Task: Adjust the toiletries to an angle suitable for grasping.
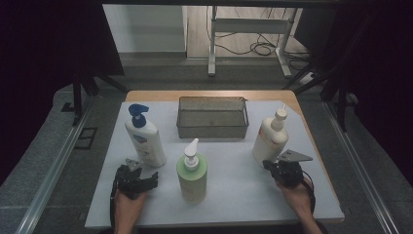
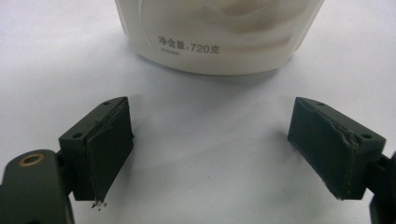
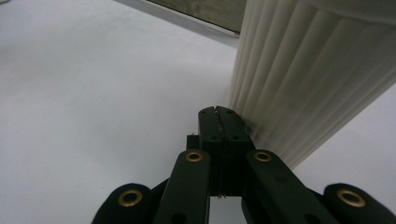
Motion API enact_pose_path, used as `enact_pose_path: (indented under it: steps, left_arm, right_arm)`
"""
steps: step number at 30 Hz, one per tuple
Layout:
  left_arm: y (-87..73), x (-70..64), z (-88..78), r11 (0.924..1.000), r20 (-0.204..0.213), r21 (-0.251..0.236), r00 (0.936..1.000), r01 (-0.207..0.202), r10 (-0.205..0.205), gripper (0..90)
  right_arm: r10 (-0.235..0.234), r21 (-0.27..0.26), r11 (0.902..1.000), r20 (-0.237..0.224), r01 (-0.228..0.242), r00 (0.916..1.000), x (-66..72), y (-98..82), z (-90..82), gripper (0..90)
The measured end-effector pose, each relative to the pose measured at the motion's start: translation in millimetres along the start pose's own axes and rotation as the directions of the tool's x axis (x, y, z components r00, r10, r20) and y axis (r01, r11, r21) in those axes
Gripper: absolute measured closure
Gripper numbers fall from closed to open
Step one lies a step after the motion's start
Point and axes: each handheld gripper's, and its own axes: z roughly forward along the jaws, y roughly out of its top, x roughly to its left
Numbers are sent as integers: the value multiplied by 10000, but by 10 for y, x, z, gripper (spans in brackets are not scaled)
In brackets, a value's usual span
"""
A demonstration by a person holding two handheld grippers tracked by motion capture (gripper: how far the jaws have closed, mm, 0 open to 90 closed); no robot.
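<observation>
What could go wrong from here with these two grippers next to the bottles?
The right gripper, jaws shut, sits against the ribbed white bottle; a push could tip that tall bottle. The left gripper is open before the blue-capped bottle, which leans; a low grip may topple it toward the green bottle.

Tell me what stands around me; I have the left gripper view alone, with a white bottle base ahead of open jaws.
Observer: That is the blue-pump bottle, upright, just beyond the left gripper.
Operator: Report the right gripper.
Observer: The right gripper has its jaws shut, tips beside a ribbed white bottle; it grips nothing.
Operator: Name what else is on the table.
Observer: A green pump bottle stands between the grippers, and a wire basket sits behind it, nothing in it.
</observation>
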Motion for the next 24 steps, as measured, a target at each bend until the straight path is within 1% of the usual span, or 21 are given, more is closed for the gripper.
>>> enact_pose_path:
  steps: [14, 18, 24]
  left_arm:
    - [0, 0, 0, 10000, 0, -1, 10000, -1, 1, 139]
    - [0, 1, 0, 10000, 2, 1, 10000, 0, 0, 139]
    - [0, 1, 0, 10000, 3, 1, 10000, 4, -4, 138]
  right_arm:
    - [202, 76, 9998, 99, -203, 9997, -110, -48, -54, 899]
    - [199, 94, 9998, 122, -200, 9997, -109, -49, -52, 897]
    - [209, -36, 9998, 7, -209, 9998, -93, -26, -90, 846]
